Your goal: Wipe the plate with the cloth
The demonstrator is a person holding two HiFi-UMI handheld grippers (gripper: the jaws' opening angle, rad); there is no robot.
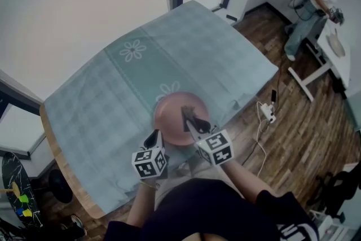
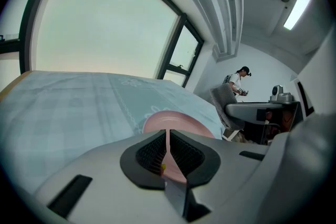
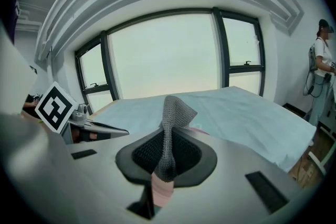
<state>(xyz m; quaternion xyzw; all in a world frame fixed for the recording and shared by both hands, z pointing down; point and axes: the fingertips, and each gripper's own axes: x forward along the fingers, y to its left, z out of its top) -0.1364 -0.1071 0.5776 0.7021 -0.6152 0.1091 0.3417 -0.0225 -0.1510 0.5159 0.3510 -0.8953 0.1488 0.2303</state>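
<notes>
At the near side of the table, the left gripper (image 1: 153,137) has its jaws pressed together on the rim of the pink plate (image 1: 172,113). In its own view a thin pink edge runs between the black pads. That grip most likely steadies the plate so it will not slide when rubbed. Whether the plate sits flat on the covering or is raised a little cannot be told. The right gripper (image 1: 194,126) pinches a grey knitted cloth (image 3: 172,113), which stands up in a fold above its pads. It hangs over the plate's right half, with pink showing just below the jaws. The cloth looks poised to come down on the dish, and wiping does not seem to have begun. A pale green checked tablecloth (image 1: 113,99) with white flower motifs covers the table, whose wooden edge (image 1: 56,161) shows at the near left corner. Around it lie a dark wood floor (image 1: 304,132) and a white power strip (image 1: 266,113) with its cable. Tall dark-framed windows (image 3: 163,55) stand behind, and a person (image 1: 316,3) works at another desk, well apart.
</notes>
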